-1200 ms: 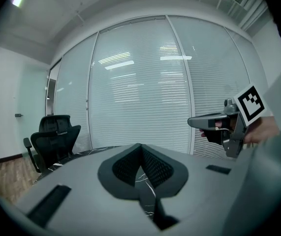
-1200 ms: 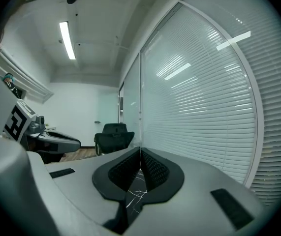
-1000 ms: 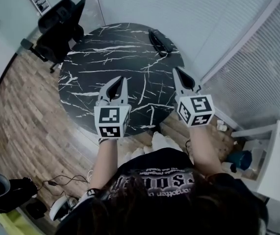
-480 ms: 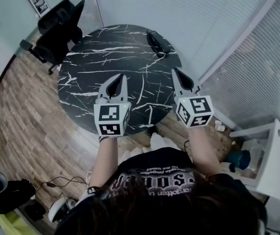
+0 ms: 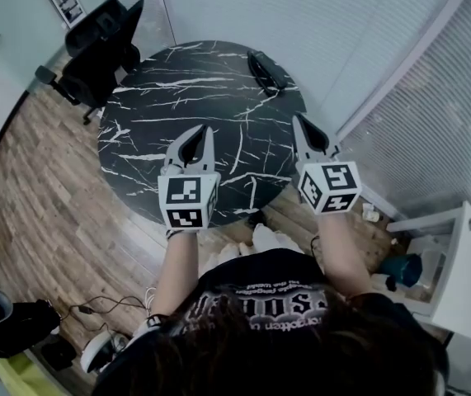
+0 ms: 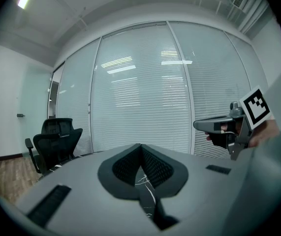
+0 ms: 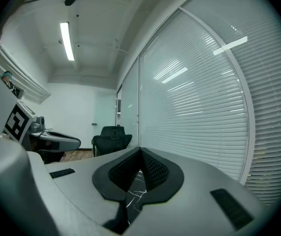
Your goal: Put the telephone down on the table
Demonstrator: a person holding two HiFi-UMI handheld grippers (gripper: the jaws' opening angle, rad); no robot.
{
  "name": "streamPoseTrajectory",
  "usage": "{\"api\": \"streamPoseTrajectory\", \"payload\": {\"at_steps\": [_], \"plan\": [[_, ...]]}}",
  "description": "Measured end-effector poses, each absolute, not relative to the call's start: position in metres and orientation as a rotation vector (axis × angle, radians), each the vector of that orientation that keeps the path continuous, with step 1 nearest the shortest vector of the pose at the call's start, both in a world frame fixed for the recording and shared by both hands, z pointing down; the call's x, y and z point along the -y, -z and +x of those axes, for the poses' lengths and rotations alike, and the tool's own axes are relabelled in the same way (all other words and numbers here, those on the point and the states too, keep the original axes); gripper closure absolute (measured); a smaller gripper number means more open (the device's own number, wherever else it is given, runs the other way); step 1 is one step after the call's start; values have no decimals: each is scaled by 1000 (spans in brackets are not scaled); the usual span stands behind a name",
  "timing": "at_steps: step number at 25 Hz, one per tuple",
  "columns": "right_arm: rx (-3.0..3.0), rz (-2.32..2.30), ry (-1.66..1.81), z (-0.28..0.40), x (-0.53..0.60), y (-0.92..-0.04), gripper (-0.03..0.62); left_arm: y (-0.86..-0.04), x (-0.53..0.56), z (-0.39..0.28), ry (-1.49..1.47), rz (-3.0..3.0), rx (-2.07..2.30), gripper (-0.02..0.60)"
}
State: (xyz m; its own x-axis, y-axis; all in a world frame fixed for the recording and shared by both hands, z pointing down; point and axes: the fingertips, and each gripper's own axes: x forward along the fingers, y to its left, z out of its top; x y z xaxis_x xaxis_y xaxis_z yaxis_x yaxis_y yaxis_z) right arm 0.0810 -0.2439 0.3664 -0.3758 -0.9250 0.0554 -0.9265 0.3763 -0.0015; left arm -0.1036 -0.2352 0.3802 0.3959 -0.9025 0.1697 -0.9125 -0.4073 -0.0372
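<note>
Telephone: a dark, long shape (image 5: 268, 71) that lies flat at the far rim of the bench, close to the glass wall with blinds (image 5: 243, 7). It is too small for me to see details.
Bench: round, black marble with white veins (image 5: 161, 97). An office chair (image 5: 99, 44) stands at its far left side.
Left tool: pressed together (image 5: 205, 132) and pinching nothing. It hangs over the near part of the bench, well apart from the telephone.
Right tool: also pressed together and empty (image 5: 296, 119). It is over the near right rim.
Task state: I judge the telephone is resting on the bench, and neither tool touches it.
Handling: I expect stiff, smooth plastic, rather light, a little slippery between the pads.
Where to hold: across the narrow middle of the body, so it does not tip. I cannot tell if a cord hangs from it.
</note>
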Motion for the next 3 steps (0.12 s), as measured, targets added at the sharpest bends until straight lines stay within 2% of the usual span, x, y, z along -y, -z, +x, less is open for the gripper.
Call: {"api": "streamPoseTrajectory", "payload": {"at_steps": [3], "plan": [[2565,1730,-48,82,244,-366,564,-381,235,-104,-253,2567,1680,578]]}}
